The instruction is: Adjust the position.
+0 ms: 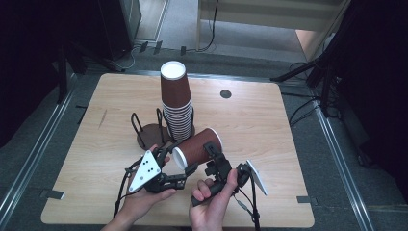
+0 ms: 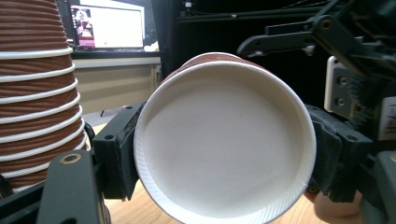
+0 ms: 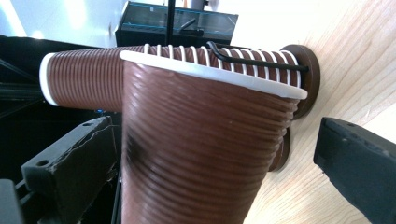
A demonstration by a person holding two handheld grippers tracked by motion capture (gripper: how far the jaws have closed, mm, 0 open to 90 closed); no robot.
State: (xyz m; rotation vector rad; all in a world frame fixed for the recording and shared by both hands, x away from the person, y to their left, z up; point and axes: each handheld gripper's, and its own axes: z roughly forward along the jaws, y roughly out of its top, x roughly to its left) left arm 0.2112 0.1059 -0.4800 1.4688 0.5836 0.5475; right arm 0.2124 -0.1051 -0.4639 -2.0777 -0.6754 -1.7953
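Note:
A single brown ribbed paper cup (image 1: 198,146) lies level above the table's front, its white bottom (image 2: 224,140) facing my left gripper (image 1: 179,164). In the left gripper view both pads press on the cup's narrow end, so my left gripper (image 2: 224,154) is shut on it. My right gripper (image 1: 208,154) straddles the cup's body (image 3: 196,149) from the front. Its jaws stand apart, and a gap shows between the right-hand jaw and the cup wall. A tall upside-down stack of the same cups (image 1: 176,103) stands in a holder just behind.
The holder has a round brown base (image 1: 153,135) and black wire prongs (image 1: 137,122), with an empty slot on its left. A small dark disc (image 1: 225,94) sits at the back of the wooden table (image 1: 260,125). Tripod legs and cables surround the table.

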